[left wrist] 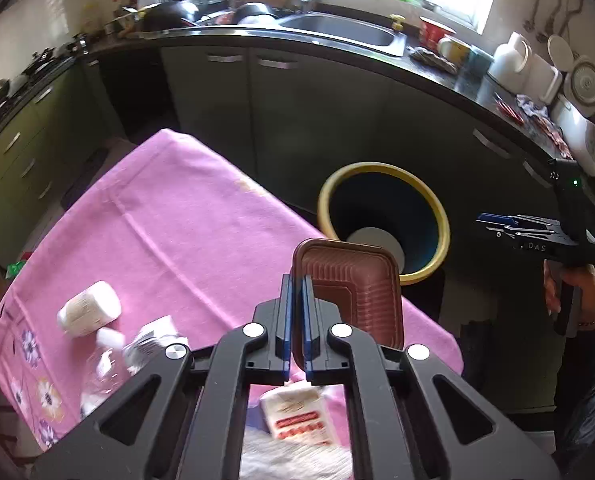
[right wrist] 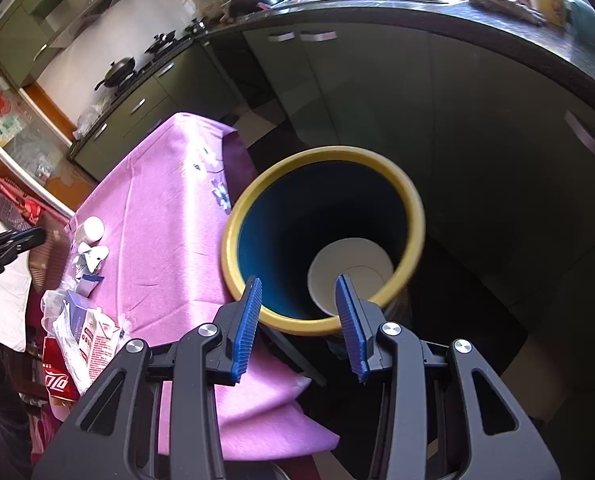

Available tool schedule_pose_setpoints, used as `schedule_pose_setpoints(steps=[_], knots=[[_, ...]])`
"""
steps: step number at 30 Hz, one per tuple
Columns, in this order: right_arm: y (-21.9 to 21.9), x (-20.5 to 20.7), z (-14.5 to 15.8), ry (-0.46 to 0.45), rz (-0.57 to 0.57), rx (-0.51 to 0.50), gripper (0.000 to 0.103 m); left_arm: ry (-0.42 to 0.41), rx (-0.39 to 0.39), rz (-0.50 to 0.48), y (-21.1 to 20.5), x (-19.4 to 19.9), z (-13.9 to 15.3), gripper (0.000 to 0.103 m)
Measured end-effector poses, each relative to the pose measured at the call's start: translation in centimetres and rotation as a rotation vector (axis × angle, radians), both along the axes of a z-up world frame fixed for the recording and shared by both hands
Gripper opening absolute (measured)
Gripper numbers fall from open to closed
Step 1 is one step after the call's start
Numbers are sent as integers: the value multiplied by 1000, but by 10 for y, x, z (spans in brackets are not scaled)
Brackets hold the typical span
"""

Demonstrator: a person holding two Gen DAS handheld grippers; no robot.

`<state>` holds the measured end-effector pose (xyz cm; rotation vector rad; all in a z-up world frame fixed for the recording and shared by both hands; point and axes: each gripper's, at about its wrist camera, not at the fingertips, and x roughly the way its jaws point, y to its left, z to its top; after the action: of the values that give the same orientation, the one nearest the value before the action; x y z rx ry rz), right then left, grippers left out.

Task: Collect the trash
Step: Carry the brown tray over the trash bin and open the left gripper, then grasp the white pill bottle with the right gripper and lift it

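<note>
the left gripper [left wrist: 296, 316] is pinching the rim of a brown plastic tray [left wrist: 353, 288], its blue fingers pressed tight on one thin wall so the tray is hanging upright over the table's edge nearest the bin [left wrist: 437, 216]. the bin, yellow-rimmed and dark blue inside, is standing on the floor just beside that edge with a paper cup [right wrist: 351, 272] already lying at its bottom. the right gripper [right wrist: 299, 312] is hovering over the bin's mouth with its fingers spread and holding nothing. the main risk seems to be the grip itself: the tray is being held by a slim edge only, so it is likely swinging or twisting as it is being carried, and a quick move could be slipping it out before it is over the opening. the tray also looks wide next to the bin's mouth, so if it is let go flat or off centre it could be catching on the yellow rim and tipping onto the floor. the right gripper, sitting right over the opening, may be getting in the way of the drop. on the pink cloth [left wrist: 169, 216], near the table's edge closest to the person, a white bottle [left wrist: 89, 309], a clear bottle [left wrist: 109, 364] and a carton [left wrist: 301, 416] are still waiting, and a careless swing back could be knocking them off.
</note>
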<state>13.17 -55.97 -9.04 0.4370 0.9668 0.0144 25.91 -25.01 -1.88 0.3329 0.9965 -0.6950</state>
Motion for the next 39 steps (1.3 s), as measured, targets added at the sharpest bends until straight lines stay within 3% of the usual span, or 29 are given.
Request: schedule_pose_setpoints(steps=[4,8,13,16,18,20,25,30,35,39], knots=[[-24,-19,-6,-8,-31,18,39,58,46,-84,-80,-1,-26,4],[-44,-33,-13,-12,-58,47,39,66,108,-115,-148,4,-56,4],[-61,-48,-20,-15,-86,63,39,74,170,-105,-203,16,-94,4],[-71,-57,-21,-16,-105,65,46,109,186,-77,-221,25,-117,6],[-73,-62,-20,-15,-112,62,47,118,199,-60,-223,28,-126,19],[-75,-65,-20,-15,-115,57,47,115,194,-42,-218,28,-125,38],[-66,-65,-17,-19,-89,47,49,125,83,-39,-173,18,-79,47],[-33,-42,-14,-6,-4,41,49,-7,-58,-15,-80,-13,-6,69],[24,-3,-2,1,144,26,51,-142,-169,135,44,-36,46,85],[87,30,11,2,294,6,52,-270,-188,328,149,-41,57,89]])
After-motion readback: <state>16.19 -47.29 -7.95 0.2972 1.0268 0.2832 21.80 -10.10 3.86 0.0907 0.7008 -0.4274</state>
